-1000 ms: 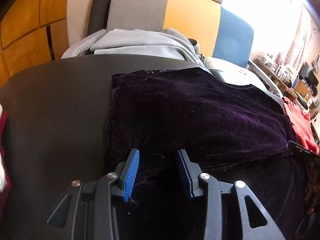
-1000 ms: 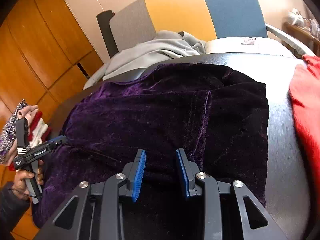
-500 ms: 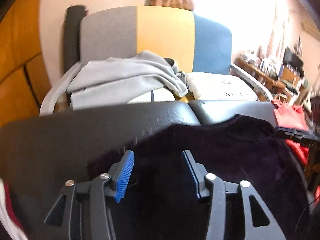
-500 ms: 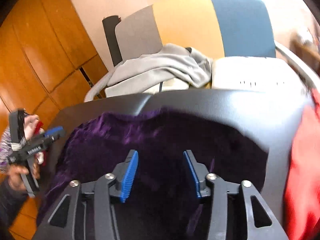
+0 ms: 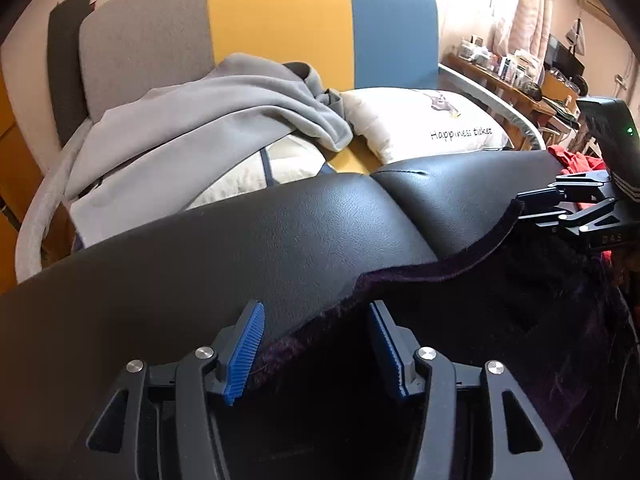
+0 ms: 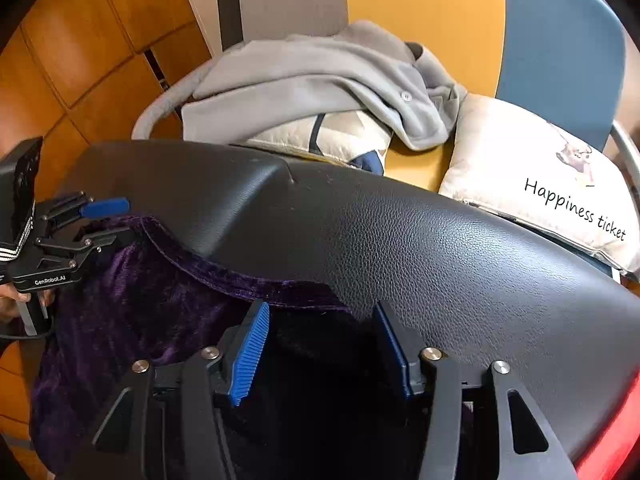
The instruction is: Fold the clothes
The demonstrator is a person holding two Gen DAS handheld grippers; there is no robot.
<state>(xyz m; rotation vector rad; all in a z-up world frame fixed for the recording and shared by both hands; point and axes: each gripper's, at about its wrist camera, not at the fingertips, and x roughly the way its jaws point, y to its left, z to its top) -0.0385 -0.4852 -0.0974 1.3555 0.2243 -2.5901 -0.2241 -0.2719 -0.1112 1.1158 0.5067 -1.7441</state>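
Black leather surface, wide, bare along its far edge. Behind it a chair in grey, yellow and blue panels, carrying a grey garment and a white cushion.

Purple velvet garment lies on the near part of the surface, hemmed edge running between both grippers.

Left gripper: jaws wide, just been opening, velvet lying loose between the pads.

Right gripper: jaws apart, just been closing, dark velvet between them, pads not pressing.

Red cloth at the surface's right end.
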